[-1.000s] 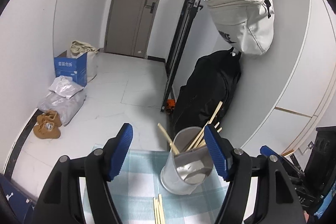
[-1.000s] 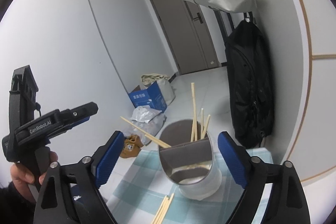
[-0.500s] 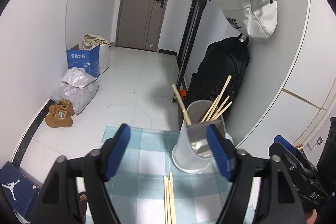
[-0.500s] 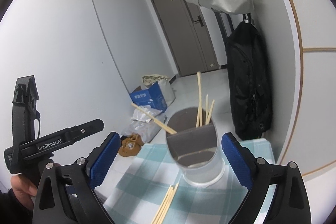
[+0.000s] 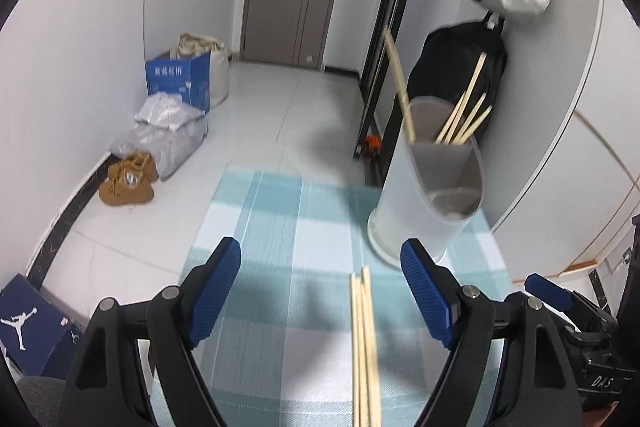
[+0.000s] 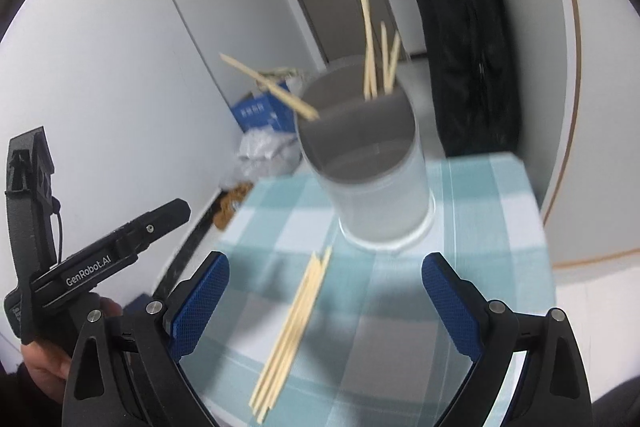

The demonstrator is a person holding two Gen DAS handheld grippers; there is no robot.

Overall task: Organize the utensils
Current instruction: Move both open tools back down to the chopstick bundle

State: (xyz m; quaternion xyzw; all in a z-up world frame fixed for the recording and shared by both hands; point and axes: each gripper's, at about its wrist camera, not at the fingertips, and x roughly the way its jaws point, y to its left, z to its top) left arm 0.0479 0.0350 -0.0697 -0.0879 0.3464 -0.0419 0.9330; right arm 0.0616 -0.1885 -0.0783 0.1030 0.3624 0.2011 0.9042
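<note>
Left gripper (image 5: 321, 291) and right gripper (image 6: 325, 301): black plastic arms with silver screws, blue ribbed finger pads (image 5: 216, 289); white "GenRobot.AI" lettering on the left gripper's black body; dark sleeve at the left hand (image 6: 48, 363)

light: bright, even, probably overhead | shadows: soft grey patches on cloth (image 5: 280, 227) | glare: none strong | blur: right view smeared, holder (image 6: 372, 183) and sticks (image 6: 296, 331) soft; left view milder | edges: fisheye bend, black corners
</note>
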